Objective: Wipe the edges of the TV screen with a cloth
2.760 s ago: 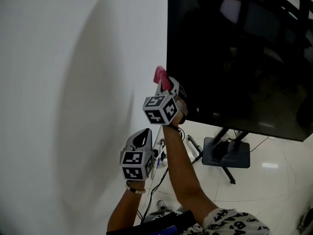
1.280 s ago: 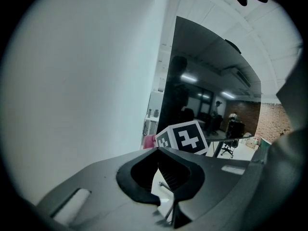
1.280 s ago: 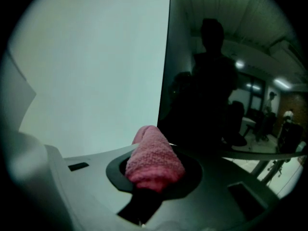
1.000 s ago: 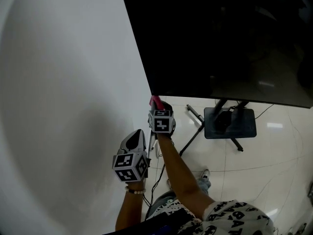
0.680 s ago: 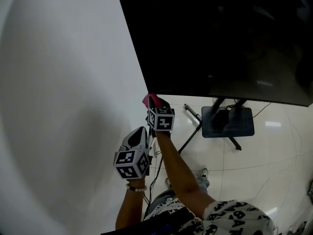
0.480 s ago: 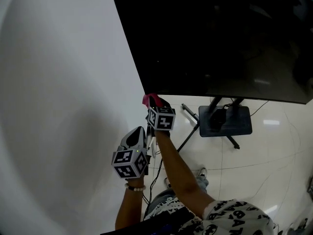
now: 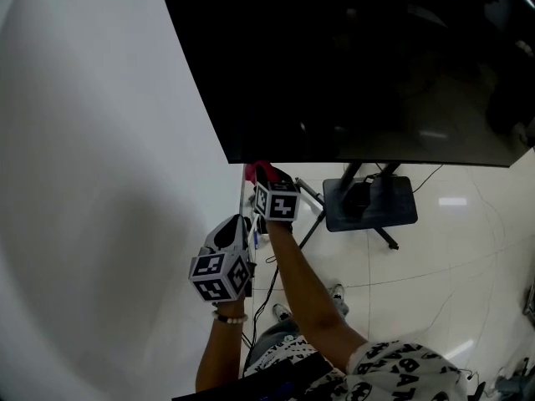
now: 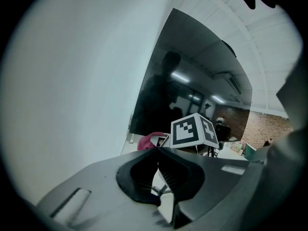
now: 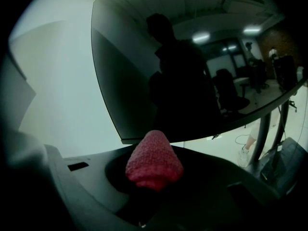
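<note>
Pressing in at the corner here: the right gripper (image 7: 261, 174) has its jaws clamped on the pink cloth (image 7: 252, 170), and that cloth sits right under the bottom-left corner of the TV screen (image 7: 359, 65), touching it or a hair short, I can't quite call it. From the right gripper view the cloth (image 9: 154, 165) is a bunched wad that tapers to a rounded tip. Its long axis runs straight out along the jaws, tip aimed up at the corner where the side edge meets the lower edge (image 7: 376, 162).

My read: this is the turn of the corner, with the wipe about to run along the bottom. That edge stretches away to the person's right, above the stand (image 7: 368, 203). So the next move calls for a steady sideways sweep, the tip kept pressed to the frame, the grip firm enough that the wad doesn't drag out of the jaws.

The left gripper (image 7: 240, 224) hangs lower, near the white wall (image 7: 100, 140), taking no part. Its jaws are together with nothing between them.
</note>
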